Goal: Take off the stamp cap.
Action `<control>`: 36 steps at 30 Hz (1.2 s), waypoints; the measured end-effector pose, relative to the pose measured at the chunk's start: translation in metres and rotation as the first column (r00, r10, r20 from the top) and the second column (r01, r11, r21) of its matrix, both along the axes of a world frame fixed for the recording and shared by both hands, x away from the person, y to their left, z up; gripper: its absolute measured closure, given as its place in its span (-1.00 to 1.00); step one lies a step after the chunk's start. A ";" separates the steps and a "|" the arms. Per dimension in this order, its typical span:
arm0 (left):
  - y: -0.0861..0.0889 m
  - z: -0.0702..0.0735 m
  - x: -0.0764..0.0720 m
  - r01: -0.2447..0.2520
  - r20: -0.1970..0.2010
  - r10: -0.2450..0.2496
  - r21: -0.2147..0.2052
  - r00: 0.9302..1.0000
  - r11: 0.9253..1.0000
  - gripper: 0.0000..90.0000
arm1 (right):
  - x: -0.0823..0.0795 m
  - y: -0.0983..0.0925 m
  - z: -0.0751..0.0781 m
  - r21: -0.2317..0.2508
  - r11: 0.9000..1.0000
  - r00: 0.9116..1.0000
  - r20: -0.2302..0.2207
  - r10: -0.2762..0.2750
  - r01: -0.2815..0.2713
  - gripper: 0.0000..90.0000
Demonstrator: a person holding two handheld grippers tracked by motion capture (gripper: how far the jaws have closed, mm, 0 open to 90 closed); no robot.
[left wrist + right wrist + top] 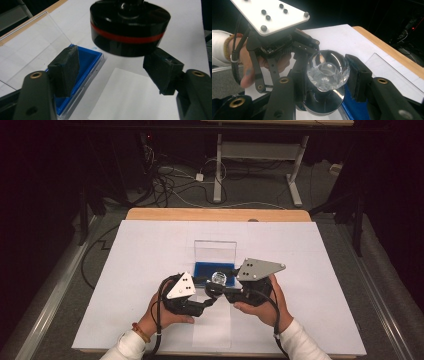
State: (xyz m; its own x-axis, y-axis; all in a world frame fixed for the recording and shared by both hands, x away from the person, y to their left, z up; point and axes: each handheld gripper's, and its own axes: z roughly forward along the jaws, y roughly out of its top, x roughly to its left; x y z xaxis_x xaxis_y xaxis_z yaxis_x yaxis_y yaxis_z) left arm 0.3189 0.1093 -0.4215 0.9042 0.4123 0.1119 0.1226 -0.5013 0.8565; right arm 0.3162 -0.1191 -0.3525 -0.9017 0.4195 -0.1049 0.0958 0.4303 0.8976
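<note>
Two grippers: I hold both over the white sheet [320,285], close together.
Left gripper [206,304]: my jaws gape on either side of the black base [130,30], pads not pressing it.
Crystal ball [327,68]: on that base, above the blue case [212,269].
Right gripper [327,77]: clamped on the ball.

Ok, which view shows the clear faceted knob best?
The right gripper view: the clear knob sits large between the right claw pads. The high view shows it tiny; the left gripper view shows the black base beneath it.
</note>
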 end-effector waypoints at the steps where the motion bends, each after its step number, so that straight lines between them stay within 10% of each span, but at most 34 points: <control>1: 0.000 0.000 -0.001 0.005 0.001 -0.005 0.004 1.000 1.000 -0.35 | 0.000 0.001 -0.001 0.000 1.000 1.000 -0.001 0.004 -0.004 0.26; 36: -0.009 -0.008 -0.009 0.063 -0.027 -0.062 0.044 0.998 0.997 -0.20 | -0.005 0.000 -0.025 0.022 0.998 0.998 -0.021 0.051 -0.051 0.26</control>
